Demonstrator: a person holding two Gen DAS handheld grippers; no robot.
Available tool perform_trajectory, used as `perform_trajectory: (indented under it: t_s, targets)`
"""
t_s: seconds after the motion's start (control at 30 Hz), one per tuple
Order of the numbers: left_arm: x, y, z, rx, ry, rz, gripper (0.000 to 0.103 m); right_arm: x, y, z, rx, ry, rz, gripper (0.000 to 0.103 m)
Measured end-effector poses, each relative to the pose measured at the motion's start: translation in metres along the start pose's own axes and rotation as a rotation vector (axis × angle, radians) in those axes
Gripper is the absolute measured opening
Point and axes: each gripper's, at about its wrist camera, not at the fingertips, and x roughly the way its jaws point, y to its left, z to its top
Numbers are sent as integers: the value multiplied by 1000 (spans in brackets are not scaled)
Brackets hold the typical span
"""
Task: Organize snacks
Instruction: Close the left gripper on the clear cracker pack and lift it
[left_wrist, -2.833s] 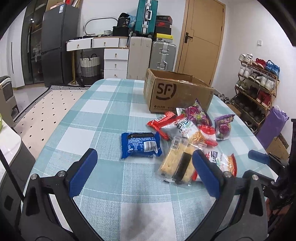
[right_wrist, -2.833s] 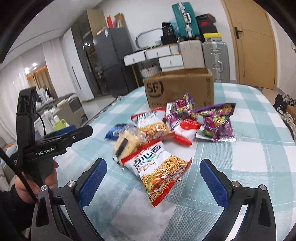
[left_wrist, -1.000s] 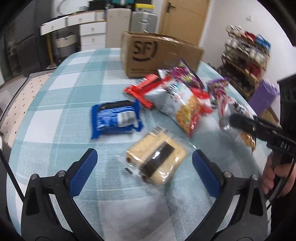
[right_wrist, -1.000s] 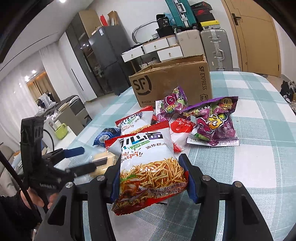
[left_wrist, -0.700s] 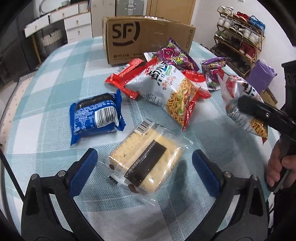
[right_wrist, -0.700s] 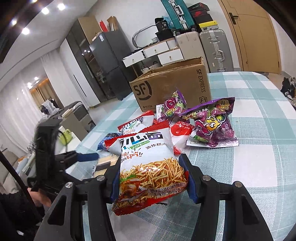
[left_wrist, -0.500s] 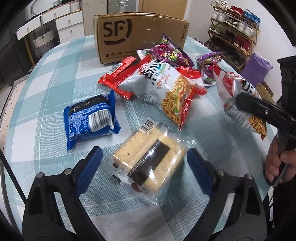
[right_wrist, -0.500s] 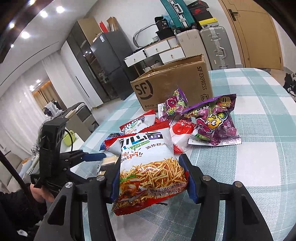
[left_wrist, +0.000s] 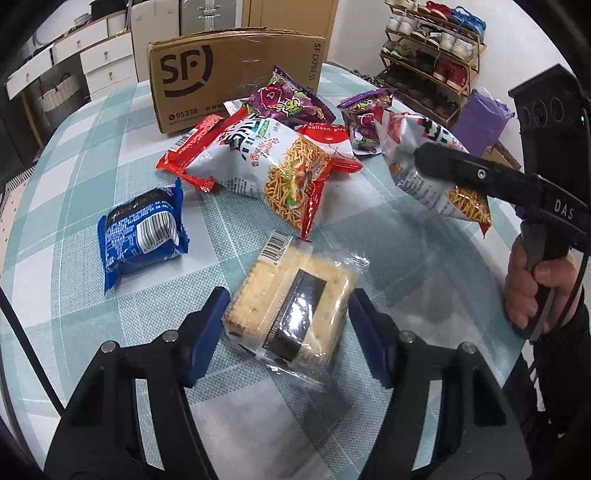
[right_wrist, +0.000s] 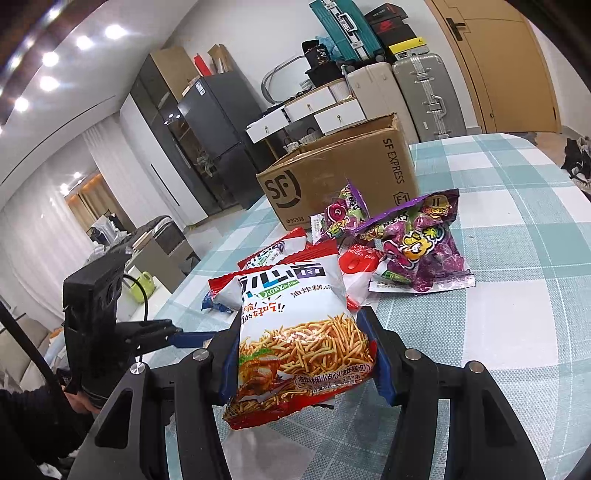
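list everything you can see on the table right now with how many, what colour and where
Cracker pack: 1, clear wrap, between left fingers.
Noodle snack bags: 2, white-red; one held, one mid-table.
Blue biscuit pack: 1, left of the crackers.
Purple candy bags: 2, by the box.
Red pouches: at least 2, under the pile.
SF cardboard box: 1, brown, far side.
Table: teal check.
Left gripper: closing, grip uncertain.
Right gripper: clamped.
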Motion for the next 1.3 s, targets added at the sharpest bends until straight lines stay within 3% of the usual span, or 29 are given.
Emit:
perform_trajectory:
  t_s: [0.33,0.7,0.93,1.3]
  targets:
    - [-23,2,-4,-29,-58,26,64,-7,2,-1,-7,-29,-18,58]
    - [-78,4,9,-72,-203,63,64,-21,17,-3,-41,-66,-23,58]
    - [-110,-5,23,-69,-285,135,65,-45,42,16,-90,-122,-15,58]
    - [-156,-15,54,-80,-383,134,65,-80,88,54,-174,-168,-5,58]
